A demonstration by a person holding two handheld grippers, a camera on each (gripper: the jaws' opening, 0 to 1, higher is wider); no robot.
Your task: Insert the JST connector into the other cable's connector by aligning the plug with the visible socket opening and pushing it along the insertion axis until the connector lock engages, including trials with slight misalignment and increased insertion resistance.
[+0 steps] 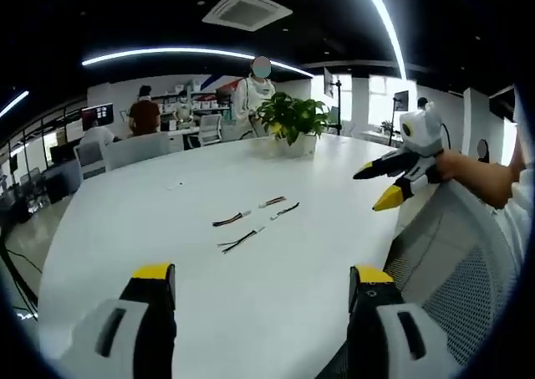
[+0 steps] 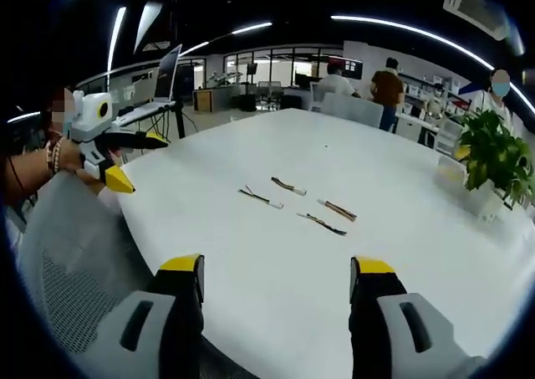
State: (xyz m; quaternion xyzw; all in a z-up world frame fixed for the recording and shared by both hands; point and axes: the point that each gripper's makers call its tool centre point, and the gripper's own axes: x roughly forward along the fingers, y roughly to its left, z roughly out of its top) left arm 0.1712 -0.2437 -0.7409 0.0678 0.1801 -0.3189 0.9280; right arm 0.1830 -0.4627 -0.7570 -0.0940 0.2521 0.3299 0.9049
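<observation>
While both pairs of tongs hang above the near rim of the white table [image 1: 276, 312], neither has hold of anything. In the left gripper view, the left gripper [image 1: 261, 280] stands with its yellow-tipped jaws spread wide, bare tabletop showing between them. In the right gripper view, the right gripper [image 2: 276, 272] is spread just as wide and touches nothing. Each pair also shows in the other's view, held in a hand off the table's edge and above the mesh back of a grey chair [image 1: 468, 262]; there too the jaws are parted.

Ahead of the jaws lies a broad stretch of open table, its curved near edge running just under the tongs. Four short cables lie near the middle of the table, well apart from both grippers. In the left gripper view they are a dark cable with a white plug [image 1: 231, 219], a cable with a pale connector [image 1: 272, 202], another dark cable [image 1: 285, 209] just beside it, and a thin black lead [image 1: 241, 241] nearest the jaws. None touches another, as far as can be told; the connector openings are too small to make out.

Farther off, a potted plant [image 1: 292, 120] stands at the table's far side, and beyond it are office chairs, desks with monitors, and several people. Long strip lights curve across the dark ceiling.
</observation>
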